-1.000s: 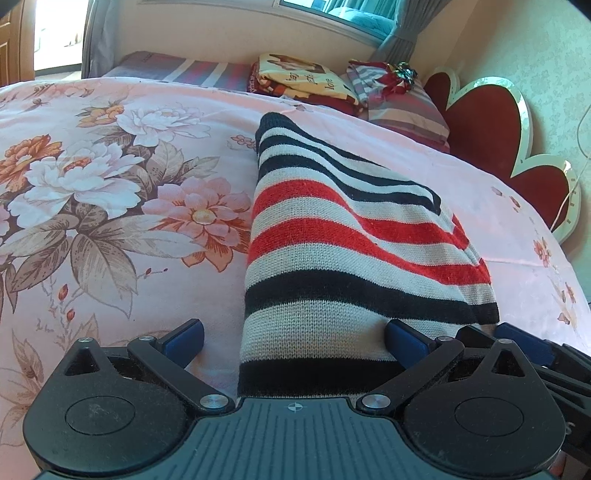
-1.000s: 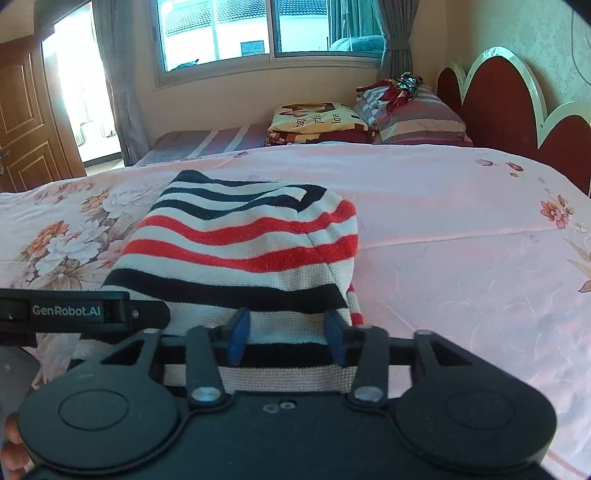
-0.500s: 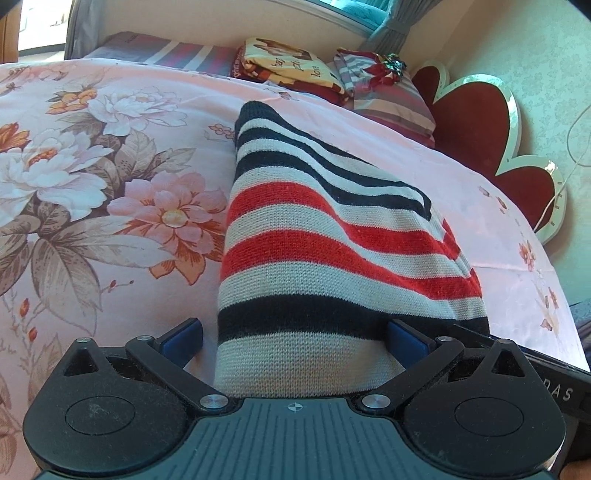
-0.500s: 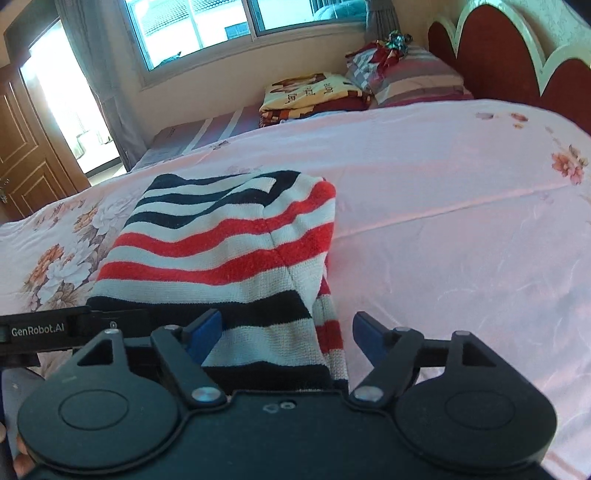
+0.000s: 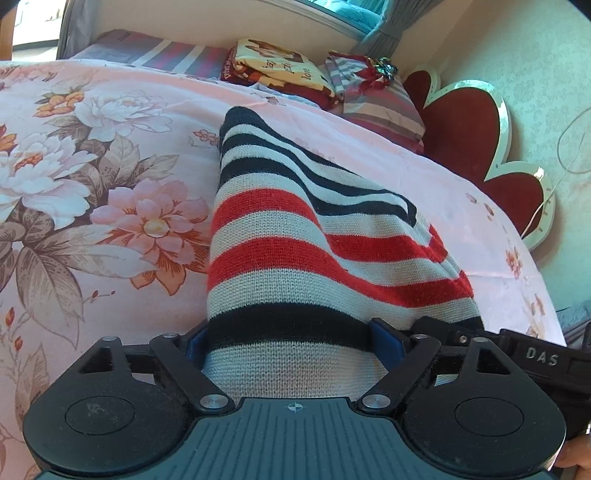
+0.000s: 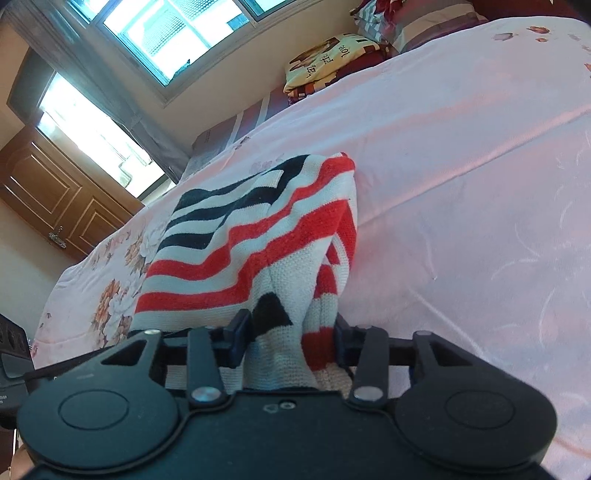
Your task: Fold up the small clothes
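Knitted striped garment (image 5: 295,236), banded in black, red and off-white: we record it lying on the pink floral bedsheet (image 5: 92,206), its far end flat on the bed and its near hem raised into both tools. In the right wrist view the same garment (image 6: 236,236) shows a doubled side edge, the layers hanging loose toward the sheet (image 6: 461,184).

Left gripper (image 5: 291,341): we note the blue pads set against either side of a wide bunch of the near hem, the fabric filling the whole gap between them; the jaws are pinching the knit at its last black and off-white bands.

Right gripper (image 6: 290,338): jaws drawn in on a narrower gather at the garment's corner, cloth squeezed between the dark pads and bulging out behind them. This view is strongly tilted. The body of the right tool, lettered DAS, appears at the lower right edge of the left wrist view, just beside the left tool.

Also entered:
- striped pillows (image 5: 376,99) at the head of the bed
- folded yellow patterned blanket (image 5: 277,66) just beside them
- red scalloped headboard (image 5: 476,147) with a pale border
- window (image 6: 177,33) with grey curtains (image 6: 122,107)
- brown panelled wooden door (image 6: 55,195)
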Available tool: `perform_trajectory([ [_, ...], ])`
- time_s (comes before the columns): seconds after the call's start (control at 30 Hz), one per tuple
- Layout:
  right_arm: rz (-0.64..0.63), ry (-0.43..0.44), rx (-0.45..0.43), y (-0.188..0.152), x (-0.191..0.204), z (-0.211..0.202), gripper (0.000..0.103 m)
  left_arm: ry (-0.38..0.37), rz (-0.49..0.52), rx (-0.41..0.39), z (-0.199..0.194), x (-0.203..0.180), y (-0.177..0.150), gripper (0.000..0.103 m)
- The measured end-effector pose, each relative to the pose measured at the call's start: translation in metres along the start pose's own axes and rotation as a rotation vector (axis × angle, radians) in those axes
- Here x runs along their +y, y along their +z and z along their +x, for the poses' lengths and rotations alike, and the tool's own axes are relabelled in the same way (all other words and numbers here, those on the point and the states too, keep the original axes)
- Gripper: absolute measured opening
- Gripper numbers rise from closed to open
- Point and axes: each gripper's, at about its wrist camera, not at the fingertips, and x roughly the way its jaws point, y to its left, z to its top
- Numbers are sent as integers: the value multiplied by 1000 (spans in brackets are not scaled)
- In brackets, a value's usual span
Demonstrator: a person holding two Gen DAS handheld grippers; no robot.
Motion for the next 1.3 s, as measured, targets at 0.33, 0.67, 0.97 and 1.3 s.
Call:
perform_trajectory([
  [0.33, -5, -23, -44, -1, 17, -2, 35, 11, 14, -52, -14, -7, 0, 62],
  [0.67, -16, 86, -91, -9, 69, -26, 33, 13, 46, -121, -77, 15, 13, 60],
  [0.97, -44, 182, -70, -33, 157, 11, 33, 93, 32, -187, -150, 108, 23, 60],
  [1.3, -64, 223, -87, -79, 292, 86, 33, 123, 12, -243, -205, 270, 48, 60],
])
